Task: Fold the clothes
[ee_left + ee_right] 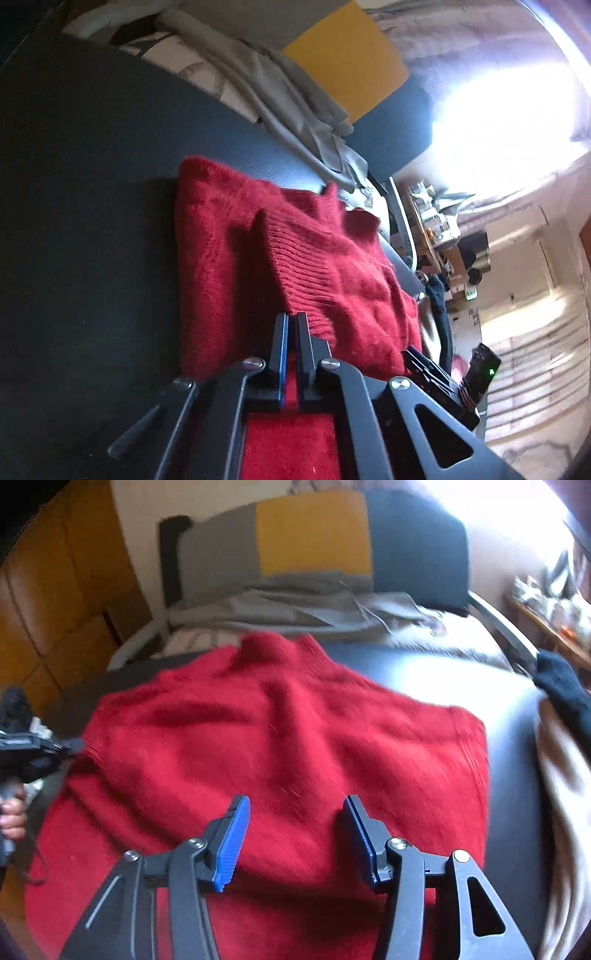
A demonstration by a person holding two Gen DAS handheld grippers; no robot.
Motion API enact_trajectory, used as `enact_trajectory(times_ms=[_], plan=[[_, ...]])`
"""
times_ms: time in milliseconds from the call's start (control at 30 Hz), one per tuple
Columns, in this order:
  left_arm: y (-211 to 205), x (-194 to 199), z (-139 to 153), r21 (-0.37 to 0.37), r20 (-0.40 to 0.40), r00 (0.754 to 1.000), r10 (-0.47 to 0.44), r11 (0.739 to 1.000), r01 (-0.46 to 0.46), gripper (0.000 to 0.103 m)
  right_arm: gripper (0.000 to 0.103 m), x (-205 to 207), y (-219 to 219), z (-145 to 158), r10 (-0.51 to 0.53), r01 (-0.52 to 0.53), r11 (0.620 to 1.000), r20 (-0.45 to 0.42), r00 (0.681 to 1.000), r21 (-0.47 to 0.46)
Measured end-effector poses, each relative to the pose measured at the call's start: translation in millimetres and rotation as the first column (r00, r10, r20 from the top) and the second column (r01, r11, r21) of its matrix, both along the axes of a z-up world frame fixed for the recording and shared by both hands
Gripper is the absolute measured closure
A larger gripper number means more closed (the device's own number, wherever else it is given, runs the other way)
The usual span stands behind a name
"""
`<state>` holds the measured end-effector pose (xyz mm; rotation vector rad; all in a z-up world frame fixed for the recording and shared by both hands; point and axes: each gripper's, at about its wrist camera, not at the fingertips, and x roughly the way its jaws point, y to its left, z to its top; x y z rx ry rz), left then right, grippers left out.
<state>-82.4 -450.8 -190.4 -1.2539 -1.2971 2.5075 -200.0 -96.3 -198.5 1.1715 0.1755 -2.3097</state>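
A fuzzy red knitted sweater lies spread over a dark padded surface. In the left wrist view my left gripper is shut on the sweater's ribbed hem, and that edge is lifted and folded over the rest. The right wrist view shows the same gripper at the sweater's left edge, held by a hand. My right gripper hovers open above the near middle of the sweater, its blue pads wide apart with nothing between them.
Grey clothes are piled at the far end against a grey, yellow and dark blue cushion. A black garment and a beige cloth lie at the right. A cluttered shelf stands beyond, with wooden panelling at left.
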Motion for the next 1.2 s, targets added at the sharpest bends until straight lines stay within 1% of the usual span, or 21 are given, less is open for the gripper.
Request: enact_trajectory(times_ms=[100,233,267,300,333,400,433,467,533,600,667,767,900,933,967,1000,1067,1100,1133,1200], plan=[[-5,11,-7,-0.048,0.070,0.997,0.028,0.999,-0.025,0.102,0.049,7,12,-5,-0.019,0.021,0.998,0.035,0.999,-0.056],[-12,20,-18,-0.026,0.112,0.991,0.071,0.997,-0.069,0.100,0.048,18,19,-9,-0.008,0.008,0.997,0.007,1.000,-0.074],[-13,21,-12,-0.052,0.116,0.989,0.090,0.995,-0.085,0.102,0.048,17,20,-9,-0.009,0.010,0.997,0.011,1.000,-0.082],[-13,22,-5,-0.078,0.117,0.987,0.111,0.992,-0.102,0.100,0.048,14,22,-7,-0.013,0.015,0.996,0.026,1.000,-0.092],[-13,25,4,-0.102,0.101,0.986,0.134,0.987,-0.124,0.097,0.048,12,23,-4,-0.017,0.021,0.995,0.038,0.999,-0.102],[-10,27,25,-0.116,0.031,0.989,0.145,0.983,-0.141,0.094,0.048,7,24,7,-0.018,0.020,0.994,0.020,1.000,-0.110],[-9,28,35,-0.120,-0.006,0.989,0.147,0.982,-0.147,0.088,0.048,4,25,14,-0.020,0.020,0.993,-0.002,1.000,-0.112],[-5,24,43,-0.114,-0.049,0.990,0.134,0.984,-0.139,0.087,0.046,1,26,22,-0.025,0.021,0.993,-0.032,0.999,-0.114],[6,8,53,-0.144,-0.079,0.993,0.088,0.985,-0.099,0.086,0.034,-12,30,28,-0.052,0.046,0.992,-0.046,0.998,-0.121],[21,-15,52,-0.194,-0.060,0.997,0.037,0.980,-0.048,0.086,0.034,-28,34,29,-0.085,0.079,0.988,-0.046,0.995,-0.129],[30,-33,42,-0.210,-0.032,0.999,0.006,0.978,-0.013,0.087,0.034,-43,38,31,-0.118,0.111,0.984,-0.045,0.992,-0.137],[25,-40,21,-0.195,0.017,1.000,0.022,0.981,-0.018,0.087,0.034,-68,41,23,-0.148,0.146,0.981,-0.009,0.989,-0.126],[20,-50,-6,-0.175,0.082,0.996,0.042,0.984,-0.027,0.092,0.033,-86,44,-9,-0.167,0.171,0.983,0.060,0.984,-0.063],[18,-52,-12,-0.170,0.095,0.994,0.046,0.985,-0.030,0.095,0.033,-85,46,-15,-0.164,0.167,0.984,0.047,0.985,-0.066],[17,-50,-13,-0.165,0.092,0.995,0.048,0.986,-0.032,0.096,0.033,-83,47,-18,-0.159,0.161,0.984,0.026,0.987,-0.081],[16,-48,-14,-0.161,0.089,0.995,0.048,0.986,-0.034,0.096,0.033,-82,48,-18,-0.158,0.159,0.984,0.025,0.987,-0.085],[19,-49,-6,-0.183,0.081,0.996,0.031,0.983,-0.016,0.096,0.033,-84,48,-16,-0.155,0.157,0.984,0.030,0.987,-0.081],[23,-50,0,-0.199,0.072,0.997,0.017,0.980,-0.002,0.087,0.033,-85,47,-15,-0.154,0.156,0.985,0.033,0.988,-0.078],[26,-53,10,-0.212,0.041,0.999,-0.006,0.977,0.015,0.083,0.033,-85,47,-10,-0.150,0.152,0.985,0.031,0.988,-0.079],[27,-59,30,-0.241,-0.026,0.998,-0.057,0.969,0.049,0.081,0.033,-87,44,6,-0.128,0.129,0.986,0.018,0.992,-0.108]])
